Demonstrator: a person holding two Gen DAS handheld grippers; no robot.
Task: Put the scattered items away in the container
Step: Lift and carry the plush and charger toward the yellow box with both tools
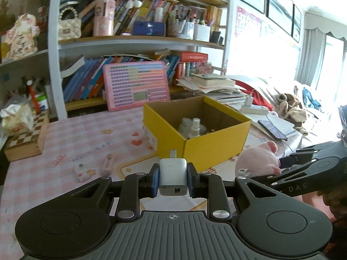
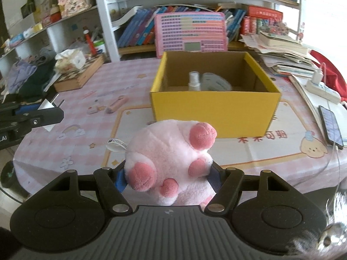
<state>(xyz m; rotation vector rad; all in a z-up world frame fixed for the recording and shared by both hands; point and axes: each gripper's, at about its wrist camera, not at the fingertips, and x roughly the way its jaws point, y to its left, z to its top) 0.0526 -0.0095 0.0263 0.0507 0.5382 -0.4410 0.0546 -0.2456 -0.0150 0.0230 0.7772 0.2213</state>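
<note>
My left gripper (image 1: 172,179) is shut on a white plug adapter (image 1: 172,176), held above the pink tablecloth a short way in front of the yellow box (image 1: 206,149). The right gripper (image 2: 168,178) is shut on a pink plush toy (image 2: 171,158), also short of the yellow box (image 2: 214,110). Inside the box lie a small spray bottle (image 2: 193,81) and a pale pouch (image 2: 214,83). In the left wrist view the plush (image 1: 258,160) and right gripper show at the right. On the cloth lie a pink tube (image 1: 107,162) and a small patterned case (image 1: 82,172).
A wooden chessboard box (image 1: 26,138) with a tissue pack stands at the table's left. A pink keyboard toy (image 1: 136,84) leans on the bookshelf behind the box. To the right lie stacked papers, a power strip (image 2: 323,88) and a phone (image 2: 330,125).
</note>
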